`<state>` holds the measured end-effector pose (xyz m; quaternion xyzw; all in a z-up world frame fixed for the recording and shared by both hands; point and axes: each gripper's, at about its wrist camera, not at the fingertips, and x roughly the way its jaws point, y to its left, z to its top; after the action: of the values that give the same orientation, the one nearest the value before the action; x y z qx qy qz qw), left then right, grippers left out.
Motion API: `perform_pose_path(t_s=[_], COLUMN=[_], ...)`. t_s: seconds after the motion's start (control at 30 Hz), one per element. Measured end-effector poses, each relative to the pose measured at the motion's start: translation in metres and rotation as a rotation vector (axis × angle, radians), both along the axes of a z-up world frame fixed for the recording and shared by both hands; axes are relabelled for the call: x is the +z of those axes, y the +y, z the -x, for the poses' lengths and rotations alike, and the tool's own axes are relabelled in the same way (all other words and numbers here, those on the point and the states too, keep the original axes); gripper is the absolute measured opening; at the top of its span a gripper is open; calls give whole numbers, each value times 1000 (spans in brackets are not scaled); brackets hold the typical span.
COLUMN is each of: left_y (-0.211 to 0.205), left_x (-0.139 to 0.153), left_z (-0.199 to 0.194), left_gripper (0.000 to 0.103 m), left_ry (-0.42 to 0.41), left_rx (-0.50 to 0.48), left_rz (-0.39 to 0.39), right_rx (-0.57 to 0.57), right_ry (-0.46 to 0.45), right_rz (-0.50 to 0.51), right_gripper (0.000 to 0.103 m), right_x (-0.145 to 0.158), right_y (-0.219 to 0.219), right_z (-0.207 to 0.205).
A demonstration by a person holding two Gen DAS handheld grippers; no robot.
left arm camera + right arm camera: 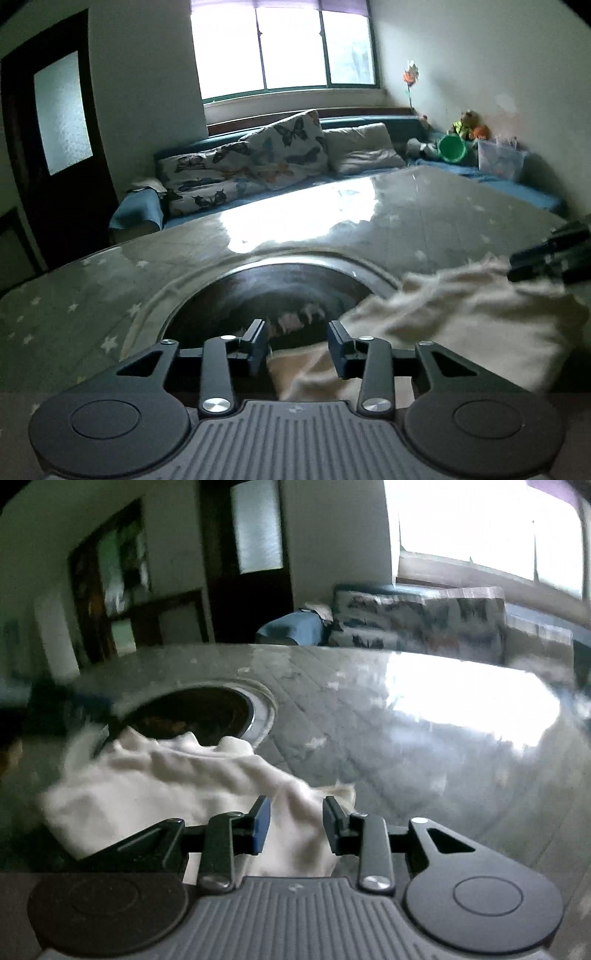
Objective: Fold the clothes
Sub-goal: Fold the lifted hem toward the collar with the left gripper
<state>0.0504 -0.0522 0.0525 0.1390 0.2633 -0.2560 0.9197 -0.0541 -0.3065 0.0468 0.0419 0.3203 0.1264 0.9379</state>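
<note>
A cream-white garment (461, 325) lies bunched on the glossy star-patterned table (424, 221), partly over a dark round inset (266, 295). My left gripper (297, 347) is open, its fingers standing either side of the cloth's near-left edge. The right gripper (546, 254) shows as dark fingers at the garment's far right edge. In the right wrist view the same garment (177, 782) spreads to the left, and my right gripper (295, 823) is open with a fold of cloth lying between its fingers. This view is motion-blurred.
A dark round inset (192, 712) sits in the table (424, 738). Behind the table runs a bench with butterfly-print cushions (251, 162), a green bucket (452, 147) and a clear box (500, 158). A dark door (55, 129) is at left, a window (284, 48) behind.
</note>
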Motion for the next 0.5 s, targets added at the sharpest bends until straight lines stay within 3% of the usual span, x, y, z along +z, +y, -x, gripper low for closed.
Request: perform_pose_path(t_s=[0.17,0.33,0.4,0.5], left_y=[8,12,13,15], left_x=[-4,-8,-9,-11], left_z=[30,31,29,26], left_gripper=[41,41,41,41], left_ry=[19,33,42,55], left_rx=[-2,33,45,64], left_rz=[0,10,16,25], right_rx=[-99,-113,-134,-97], right_ry=[-3,18,-21,-58], right_rz=[-8,21,87,90], right_gripper=[31,30,30,30], right_x=[-3,-9,-5,3], right_y=[-14,-14,-4,8], right_z=[3,-2,-3,0])
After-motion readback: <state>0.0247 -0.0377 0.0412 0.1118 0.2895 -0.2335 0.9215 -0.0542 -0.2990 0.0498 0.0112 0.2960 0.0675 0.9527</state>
